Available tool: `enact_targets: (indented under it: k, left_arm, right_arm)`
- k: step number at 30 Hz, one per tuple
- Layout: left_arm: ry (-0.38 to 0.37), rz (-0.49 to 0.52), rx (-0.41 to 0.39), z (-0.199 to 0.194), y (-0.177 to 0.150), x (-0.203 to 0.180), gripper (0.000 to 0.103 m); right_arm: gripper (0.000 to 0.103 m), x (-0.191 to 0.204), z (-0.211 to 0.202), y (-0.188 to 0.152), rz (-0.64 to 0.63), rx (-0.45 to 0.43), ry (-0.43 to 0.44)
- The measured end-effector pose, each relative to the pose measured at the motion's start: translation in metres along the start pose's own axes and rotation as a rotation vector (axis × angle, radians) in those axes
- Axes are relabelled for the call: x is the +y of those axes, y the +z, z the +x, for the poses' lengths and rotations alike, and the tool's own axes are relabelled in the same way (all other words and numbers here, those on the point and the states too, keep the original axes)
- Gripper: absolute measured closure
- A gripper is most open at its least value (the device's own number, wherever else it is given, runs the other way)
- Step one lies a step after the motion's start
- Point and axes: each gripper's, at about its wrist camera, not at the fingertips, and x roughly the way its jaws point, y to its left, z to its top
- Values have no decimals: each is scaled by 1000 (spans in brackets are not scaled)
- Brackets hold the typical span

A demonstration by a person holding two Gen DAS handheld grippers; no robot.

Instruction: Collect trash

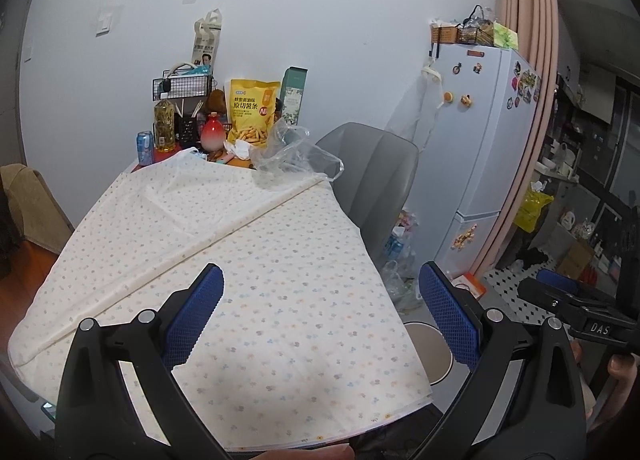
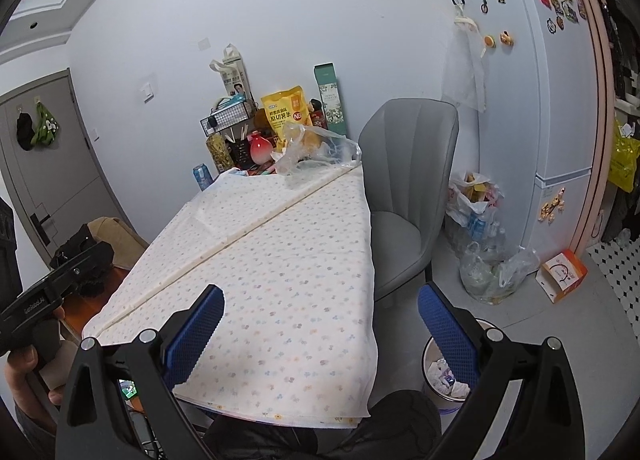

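Observation:
A crumpled clear plastic bag (image 1: 294, 162) lies at the far end of the table (image 1: 256, 260), which is covered with a flowered cloth; the bag also shows in the right wrist view (image 2: 316, 154). White crumpled paper (image 1: 240, 149) lies beside it. My left gripper (image 1: 320, 316) is open and empty above the near part of the table. My right gripper (image 2: 320, 320) is open and empty, over the table's near right edge. A white trash bin (image 2: 446, 376) with crumpled paper inside stands on the floor at the right of the table; its rim shows in the left wrist view (image 1: 430, 352).
A yellow snack bag (image 1: 252, 112), an oil bottle (image 1: 165, 126), a blue can (image 1: 145, 148), a red vase (image 1: 213, 133) and a wire rack (image 1: 182, 86) crowd the far end. A grey chair (image 2: 404, 196) stands on the right. Full plastic bags (image 2: 480, 236) and a fridge (image 2: 532, 100) are beyond.

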Motion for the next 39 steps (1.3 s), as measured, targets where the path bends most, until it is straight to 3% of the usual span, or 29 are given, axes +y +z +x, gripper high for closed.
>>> enact_targets:
  k: [39]
  left_arm:
    - [23, 31, 2, -20, -9, -7, 6]
  right_arm:
    - [8, 3, -9, -10, -20, -6, 10]
